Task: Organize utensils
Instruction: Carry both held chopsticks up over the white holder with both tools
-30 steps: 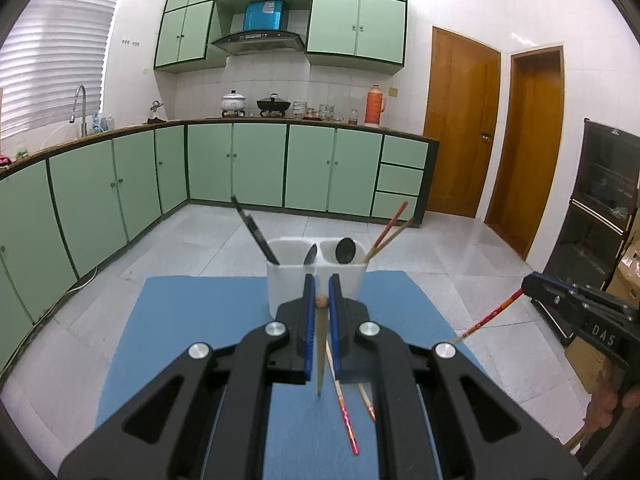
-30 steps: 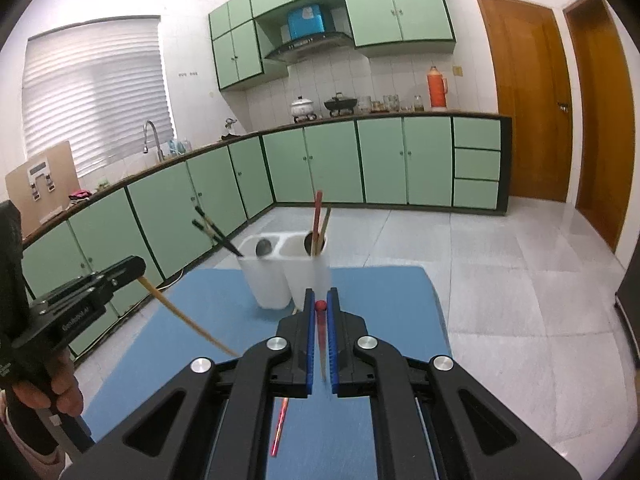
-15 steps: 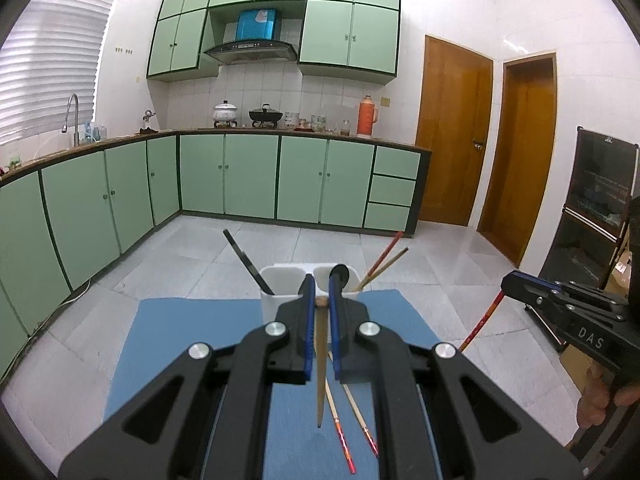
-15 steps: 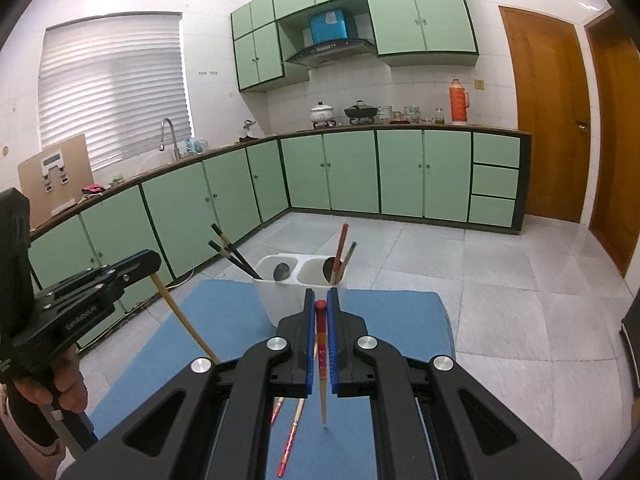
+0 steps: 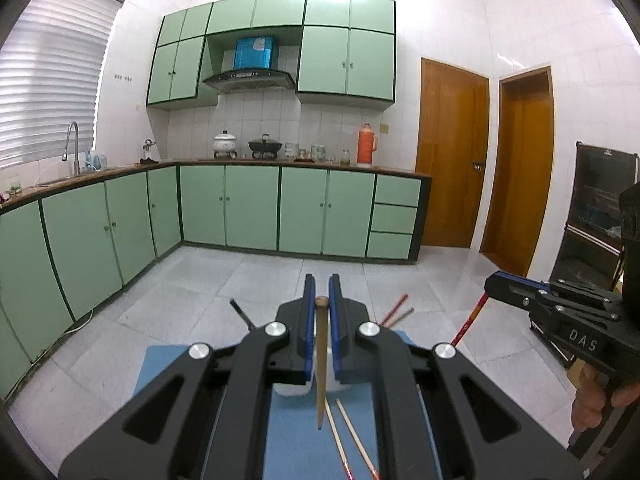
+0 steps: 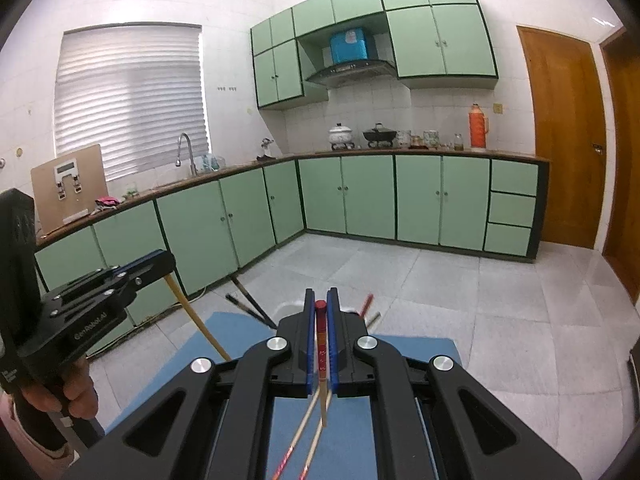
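White tiles [image 5: 440, 20] cover the walls; the floor [image 6: 500, 300] is laid in pale grey tiles; green cabinets [image 5: 248, 208] are set along two walls under a dark counter [image 6: 420, 154], with more cabinets [image 6: 440, 40] hung above; a window blind [image 6: 128, 96] is lit from outside behind a tap [image 6: 185, 148]; two brown wooden doors [image 5: 450, 156] are shut.
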Motion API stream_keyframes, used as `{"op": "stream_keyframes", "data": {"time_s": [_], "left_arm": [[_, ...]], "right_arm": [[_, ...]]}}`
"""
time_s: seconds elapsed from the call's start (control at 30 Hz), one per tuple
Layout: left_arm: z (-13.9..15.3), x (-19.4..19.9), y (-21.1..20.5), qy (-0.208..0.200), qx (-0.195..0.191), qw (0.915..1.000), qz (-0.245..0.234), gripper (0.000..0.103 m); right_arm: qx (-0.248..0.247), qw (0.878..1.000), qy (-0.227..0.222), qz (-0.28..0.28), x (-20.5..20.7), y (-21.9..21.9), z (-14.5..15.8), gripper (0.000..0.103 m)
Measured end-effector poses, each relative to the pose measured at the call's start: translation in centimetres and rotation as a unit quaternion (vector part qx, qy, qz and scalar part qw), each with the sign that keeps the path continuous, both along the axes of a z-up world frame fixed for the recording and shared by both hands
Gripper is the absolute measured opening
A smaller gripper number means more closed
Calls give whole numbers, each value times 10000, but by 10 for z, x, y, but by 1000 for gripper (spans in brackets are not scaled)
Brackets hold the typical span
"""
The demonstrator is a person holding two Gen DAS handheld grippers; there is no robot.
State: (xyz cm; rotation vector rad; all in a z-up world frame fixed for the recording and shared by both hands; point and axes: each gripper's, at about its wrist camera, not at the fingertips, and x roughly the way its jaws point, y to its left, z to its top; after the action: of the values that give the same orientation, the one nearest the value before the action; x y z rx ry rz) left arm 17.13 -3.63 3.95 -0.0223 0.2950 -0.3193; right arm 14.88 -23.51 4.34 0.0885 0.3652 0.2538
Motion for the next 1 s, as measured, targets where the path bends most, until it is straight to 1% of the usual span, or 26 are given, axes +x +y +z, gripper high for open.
{"op": "stream_keyframes", "data": {"time_s": [0.27, 0.5, 0.6, 0.77, 0.9, 1.0], "left_arm": [[32, 25, 2, -314, -176, 9993, 106, 6], [61, 45, -2, -619, -242, 9976, 178, 6], [68, 58, -7, -729, -205, 9969, 208, 6], [59, 86, -18, -738, -78, 9969, 267, 6], [37, 114, -23, -548, -84, 9980, 299, 6], [19, 134, -27, -366, -59, 9988, 322, 6]], "right_arm": [[2, 9995, -293, 76, 28, 7, 32, 6], [-1, 9989, -473, -24, 58, 7, 53, 6], [-53, 9986, -522, -98, 76, 8, 59, 6], [-99, 9986, -505, -131, 103, 13, 54, 5], [-228, 9989, -357, -178, 129, 19, 33, 6], [-238, 9994, -200, -117, 140, 25, 12, 6]]}}
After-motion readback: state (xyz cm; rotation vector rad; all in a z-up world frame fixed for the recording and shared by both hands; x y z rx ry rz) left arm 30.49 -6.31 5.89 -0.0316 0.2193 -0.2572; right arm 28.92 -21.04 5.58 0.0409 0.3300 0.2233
